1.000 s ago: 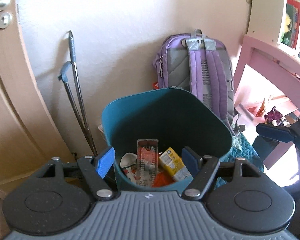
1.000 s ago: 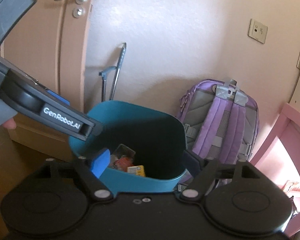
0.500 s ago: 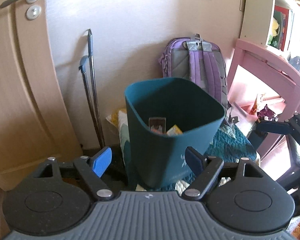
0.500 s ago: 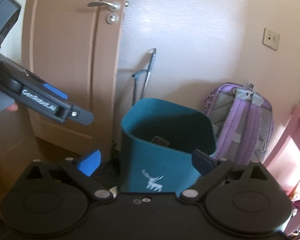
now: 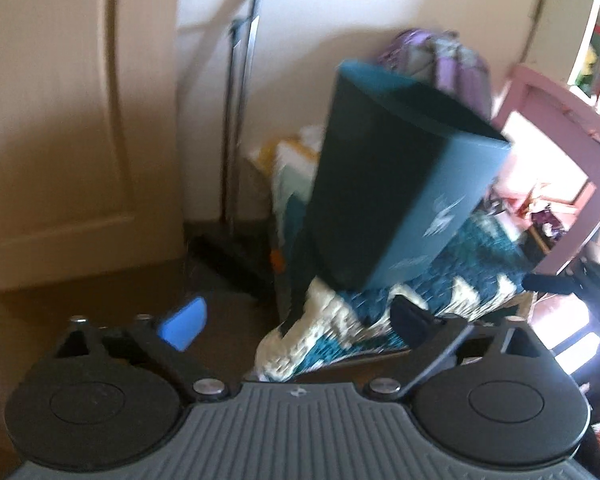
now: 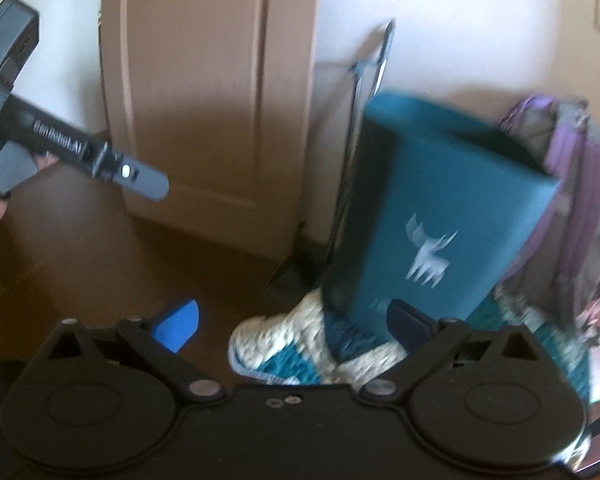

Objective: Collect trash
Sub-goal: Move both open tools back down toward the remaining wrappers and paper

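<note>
Seemingly upright teal bin [image 6: 432, 216], deer-printed.

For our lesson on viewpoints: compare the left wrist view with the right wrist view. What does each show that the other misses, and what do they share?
Left only: the pink furniture and the bookshelf.
Right only: the left tongs from the side and the whole deer print.
Both: the teal bin on the knitted rug, the purple backpack, the door, and open, empty tongs.

floor: dark brown wood [image 6: 80, 264]
on it: teal/white knitted rug [image 5: 380, 320]
on rug: teal plastic bin w/ deer logo [image 6: 440, 232]
</note>
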`<action>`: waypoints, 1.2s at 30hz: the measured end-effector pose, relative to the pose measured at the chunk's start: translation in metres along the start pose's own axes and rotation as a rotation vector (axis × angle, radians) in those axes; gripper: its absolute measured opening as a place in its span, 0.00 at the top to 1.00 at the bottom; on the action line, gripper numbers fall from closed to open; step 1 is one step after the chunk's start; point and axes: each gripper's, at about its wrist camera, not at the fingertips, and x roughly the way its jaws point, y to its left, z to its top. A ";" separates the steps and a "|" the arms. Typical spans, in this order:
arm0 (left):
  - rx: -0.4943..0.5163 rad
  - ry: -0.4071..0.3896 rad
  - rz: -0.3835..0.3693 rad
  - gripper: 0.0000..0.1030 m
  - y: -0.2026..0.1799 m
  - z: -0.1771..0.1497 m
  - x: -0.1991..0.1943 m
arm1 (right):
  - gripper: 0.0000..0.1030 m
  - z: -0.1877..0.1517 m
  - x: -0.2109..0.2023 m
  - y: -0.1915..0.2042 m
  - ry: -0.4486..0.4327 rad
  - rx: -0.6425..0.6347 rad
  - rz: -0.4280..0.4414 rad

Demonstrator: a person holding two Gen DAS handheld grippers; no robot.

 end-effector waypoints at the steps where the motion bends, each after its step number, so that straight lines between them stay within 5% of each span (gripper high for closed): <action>1: -0.014 0.004 0.010 0.01 0.008 -0.008 0.008 | 0.02 -0.008 0.009 0.004 0.015 -0.003 0.011; 14: -0.133 0.194 0.072 0.01 0.099 -0.122 0.153 | 0.02 -0.115 0.148 0.053 0.250 -0.122 0.127; 24: -0.180 0.394 0.066 0.01 0.109 -0.199 0.280 | 0.02 -0.210 0.258 0.076 0.469 -0.183 0.254; 36: -0.125 0.613 0.111 0.01 0.114 -0.268 0.398 | 0.02 -0.300 0.365 0.092 0.684 -0.255 0.299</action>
